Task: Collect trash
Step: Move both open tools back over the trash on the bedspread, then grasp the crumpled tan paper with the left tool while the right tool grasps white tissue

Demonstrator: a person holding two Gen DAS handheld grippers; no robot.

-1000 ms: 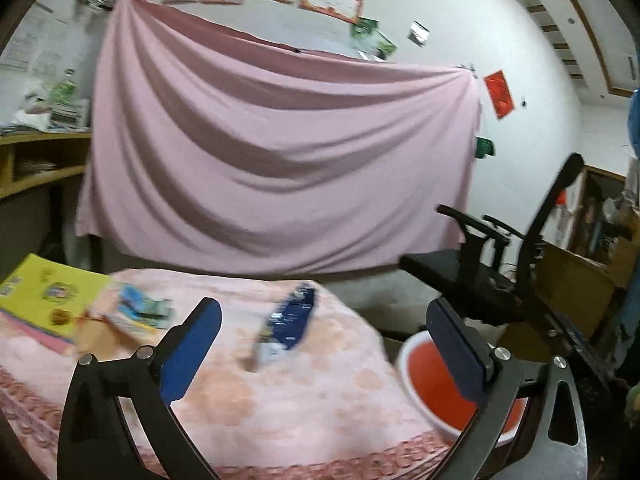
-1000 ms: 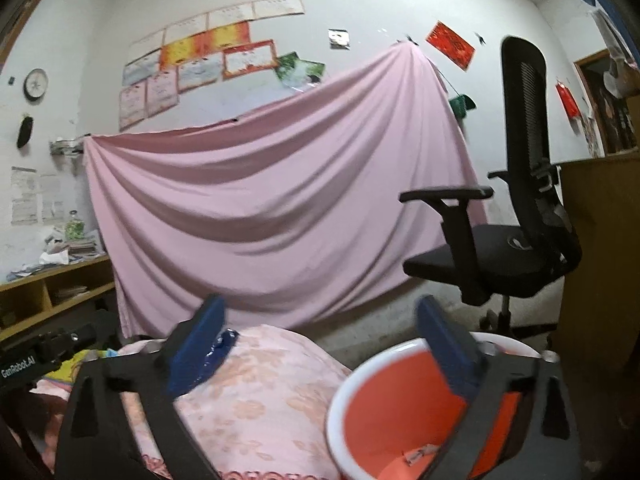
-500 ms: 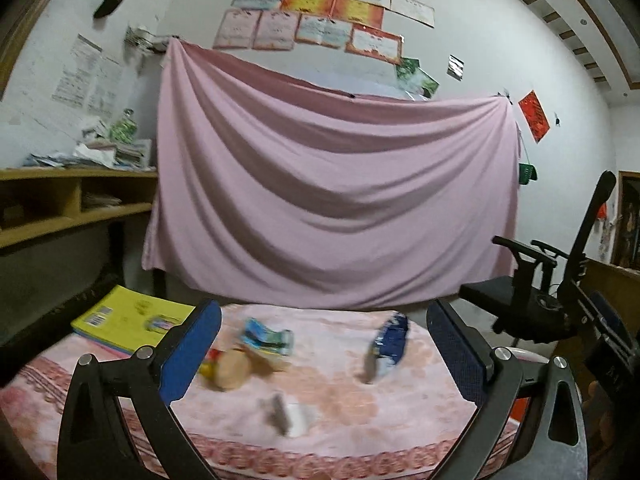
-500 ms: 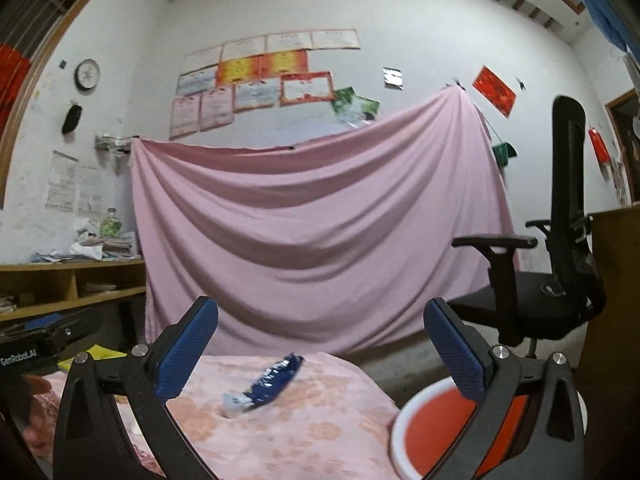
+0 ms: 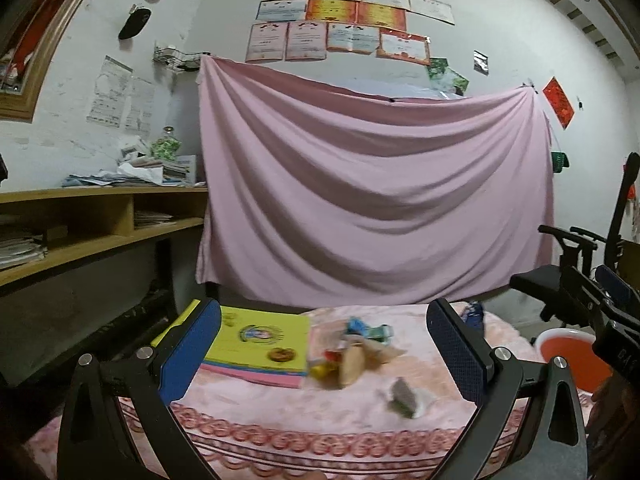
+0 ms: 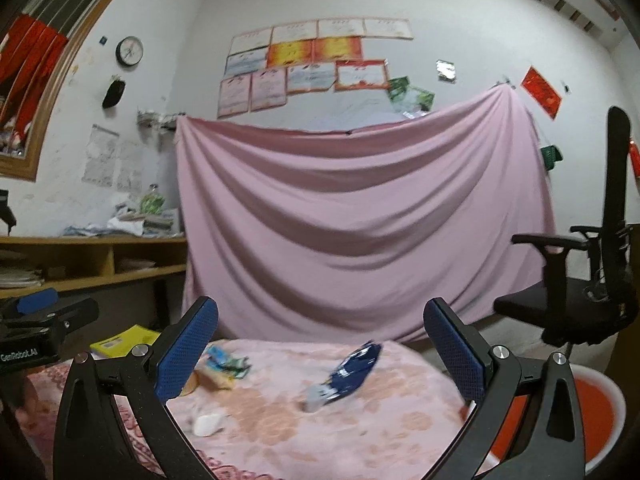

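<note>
Trash lies on a table with a pink floral cloth [image 5: 280, 432]. A heap of crumpled wrappers [image 5: 352, 350] sits mid-table, and a small grey-white scrap [image 5: 402, 396] lies nearer me. A blue foil wrapper [image 6: 352, 372] rests on the right half of the cloth [image 6: 360, 432], with the wrapper heap [image 6: 222, 368] and a white scrap [image 6: 206, 426] to its left. An orange bucket [image 6: 600, 412] stands off the table's right side, also the bucket [image 5: 572, 356] in the left wrist view. My left gripper [image 5: 324, 354] and right gripper [image 6: 322, 360] are both open and hold nothing, above the table's near edge.
A yellow booklet [image 5: 260, 340] lies on pink sheets at the table's left. A black office chair [image 6: 588, 304] stands right of the bucket. Wooden shelves [image 5: 80, 224] with papers run along the left wall. A pink sheet [image 5: 372, 208] hangs behind the table.
Both views have swung left and up from the bucket toward the table, so more of the table and trash is in sight. Both grippers stay open and empty.
</note>
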